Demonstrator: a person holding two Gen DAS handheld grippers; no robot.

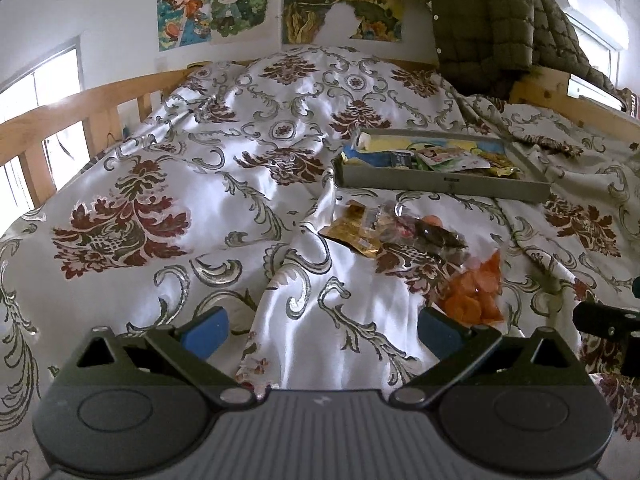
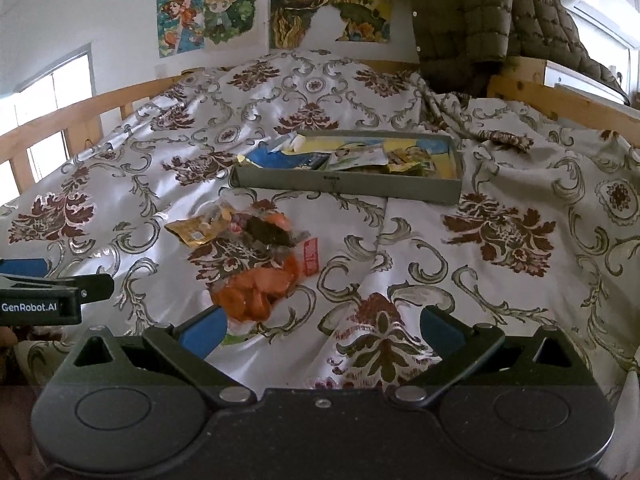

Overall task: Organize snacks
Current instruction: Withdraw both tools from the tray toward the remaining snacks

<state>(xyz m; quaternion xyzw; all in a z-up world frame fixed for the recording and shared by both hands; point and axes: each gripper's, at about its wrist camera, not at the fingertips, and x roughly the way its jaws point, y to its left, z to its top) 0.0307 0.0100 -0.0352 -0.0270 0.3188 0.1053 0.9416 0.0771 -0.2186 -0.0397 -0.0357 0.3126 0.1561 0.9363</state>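
Satin damask bedspread underneath, carrying a grey tray of snack packets at 12 o'clock in the right wrist view. Loose at 10 o'clock: orange snack bag, gold packet, dark wrapped snack. Left gripper and right gripper both spread wide, holding nothing.
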